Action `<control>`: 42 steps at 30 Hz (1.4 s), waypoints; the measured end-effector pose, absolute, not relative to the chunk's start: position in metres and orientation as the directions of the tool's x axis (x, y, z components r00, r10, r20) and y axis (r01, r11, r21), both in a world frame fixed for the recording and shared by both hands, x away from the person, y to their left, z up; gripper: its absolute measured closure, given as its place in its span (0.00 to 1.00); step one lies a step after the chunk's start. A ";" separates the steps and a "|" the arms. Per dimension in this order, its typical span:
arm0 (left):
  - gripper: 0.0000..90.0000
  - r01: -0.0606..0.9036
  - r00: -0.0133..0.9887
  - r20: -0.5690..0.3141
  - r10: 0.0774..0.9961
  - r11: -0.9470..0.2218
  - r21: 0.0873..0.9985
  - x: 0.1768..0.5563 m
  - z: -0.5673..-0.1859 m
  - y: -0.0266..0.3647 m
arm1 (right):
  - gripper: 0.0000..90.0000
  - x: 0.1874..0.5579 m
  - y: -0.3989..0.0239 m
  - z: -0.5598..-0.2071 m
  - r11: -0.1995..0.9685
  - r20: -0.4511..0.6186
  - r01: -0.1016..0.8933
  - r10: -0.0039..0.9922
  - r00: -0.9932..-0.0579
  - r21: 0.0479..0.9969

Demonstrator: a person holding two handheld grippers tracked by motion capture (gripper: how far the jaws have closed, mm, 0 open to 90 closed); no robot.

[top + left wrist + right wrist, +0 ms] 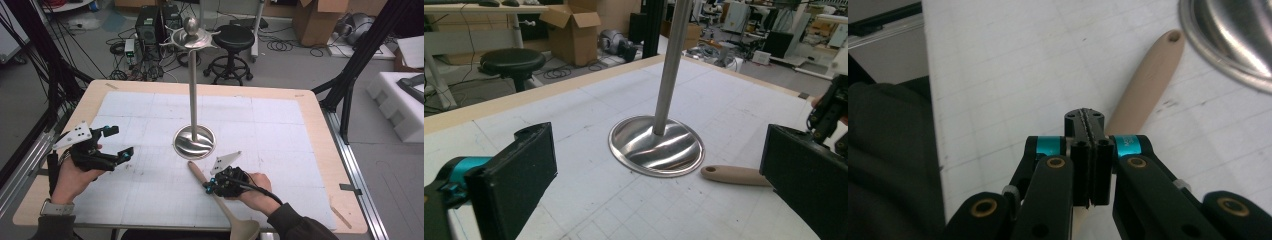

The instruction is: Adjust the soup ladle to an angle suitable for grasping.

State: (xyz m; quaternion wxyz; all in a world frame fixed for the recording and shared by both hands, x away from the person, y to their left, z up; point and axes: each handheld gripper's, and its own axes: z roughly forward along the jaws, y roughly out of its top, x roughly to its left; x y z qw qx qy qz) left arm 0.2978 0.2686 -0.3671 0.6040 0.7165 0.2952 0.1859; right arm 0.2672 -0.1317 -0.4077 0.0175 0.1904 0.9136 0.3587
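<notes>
A tall steel stand with a hooked crown and a round base rises from the middle of the white mat. A beige spoon lies on the mat in front of it, its holed handle end close to the base and its bowl at the table's front edge. My right gripper hovers over the spoon's handle. The right gripper is shut, pads pressed together with nothing between them. My left gripper stands open at the left, aimed at the base, and the left gripper holds nothing.
The wooden table carries a white gridded mat. Behind it on the floor are a black stool, a computer tower, cables and cardboard boxes. White foam blocks sit off the right side.
</notes>
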 end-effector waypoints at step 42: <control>0.02 0.209 0.747 -0.117 0.654 -0.065 0.976 0.306 -0.369 0.272 | 1.00 0.224 -0.154 -0.423 0.786 0.137 0.333 0.308 -0.941 0.521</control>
